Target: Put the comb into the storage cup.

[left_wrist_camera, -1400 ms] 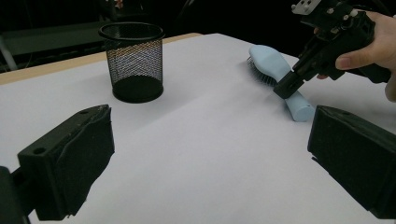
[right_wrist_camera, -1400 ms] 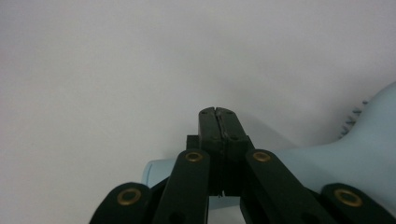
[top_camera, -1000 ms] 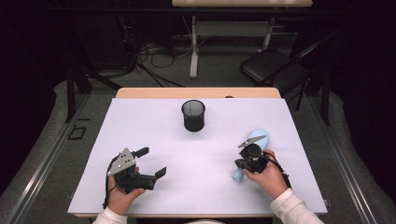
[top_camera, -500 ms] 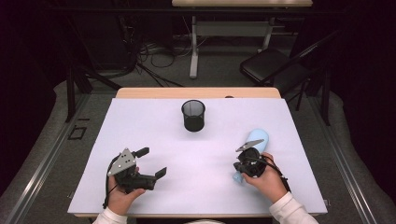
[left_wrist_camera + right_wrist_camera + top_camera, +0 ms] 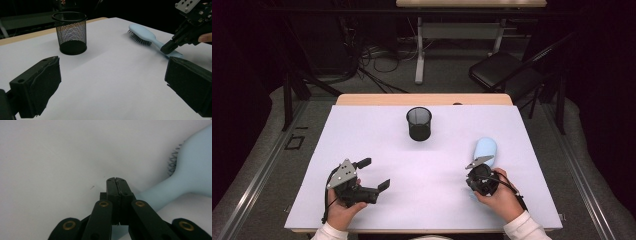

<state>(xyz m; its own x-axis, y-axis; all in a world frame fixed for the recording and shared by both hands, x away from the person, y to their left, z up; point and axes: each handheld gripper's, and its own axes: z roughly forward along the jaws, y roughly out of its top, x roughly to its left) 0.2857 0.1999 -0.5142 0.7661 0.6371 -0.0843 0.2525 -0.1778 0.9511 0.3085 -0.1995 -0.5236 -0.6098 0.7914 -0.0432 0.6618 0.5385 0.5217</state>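
A light blue hairbrush lies bristles down at the right of the white table, its handle pointing toward the near edge. My right gripper points down over that handle. Its jaws are shut tight on each other with nothing between them, and the handle runs just beside the tips. From the left gripper view the right gripper's tip rests at the brush handle. My left gripper sits at the near left, jaws wide open and empty.
A black mesh pencil cup stands upright at the back middle of the table, also seen as the cup. Beyond the table are a black chair, a desk frame and cables on the floor.
My right gripper has shifted slightly toward the near edge over the brush handle. The left gripper, the brush and the cup have not moved.
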